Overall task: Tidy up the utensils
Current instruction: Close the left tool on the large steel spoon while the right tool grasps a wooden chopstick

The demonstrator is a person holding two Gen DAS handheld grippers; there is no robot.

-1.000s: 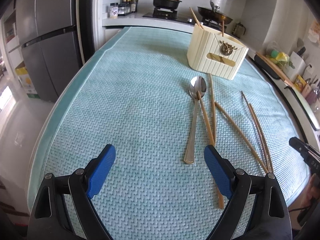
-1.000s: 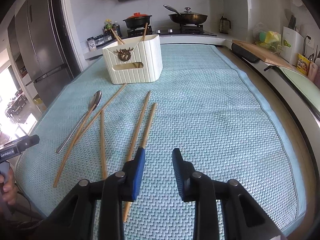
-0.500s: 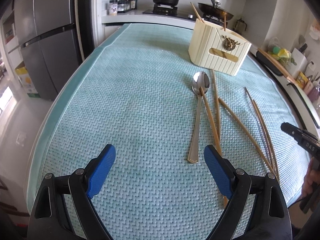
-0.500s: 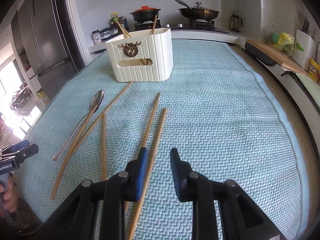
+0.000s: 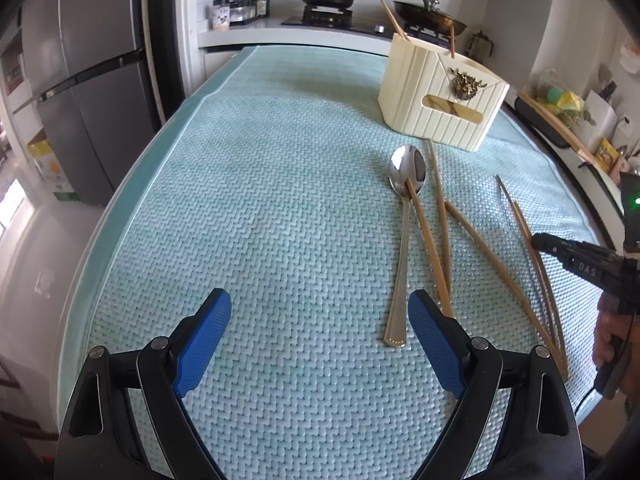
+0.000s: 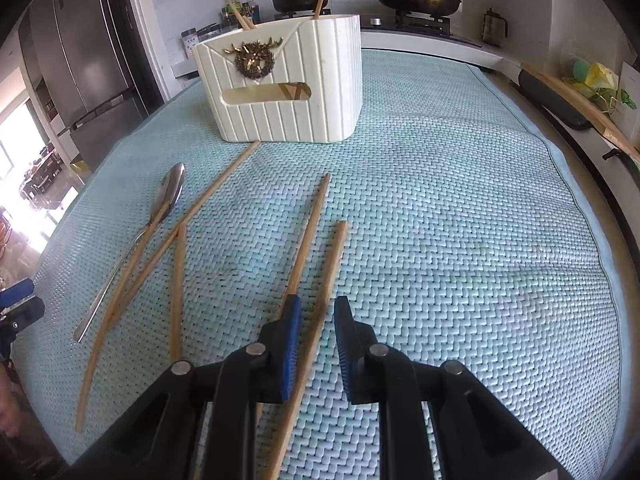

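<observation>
Teal woven mat (image 6: 460,208) covers the whole table top.

Cream ribbed utensil holder (image 6: 288,92), upright at the far end of the mat, brass stag emblem on its front; chopstick tips stand out of its top.

Steel spoon (image 5: 404,240), flat on the mat in front of the holder, bowl toward the holder; one chopstick lies across its bowl.

Loose wooden chopsticks, several, scattered on the mat beside the spoon; the rightmost pair (image 6: 316,248) lies side by side.

Right gripper (image 6: 314,334), blue pads, low over the mat, jaws closing with the near part of one chopstick of that pair between them; pads not visibly pressing on it, its partner just outside the left pad.

Left gripper (image 5: 318,344), jaws wide apart, nothing between them, hanging above bare mat beside the spoon handle.
</observation>
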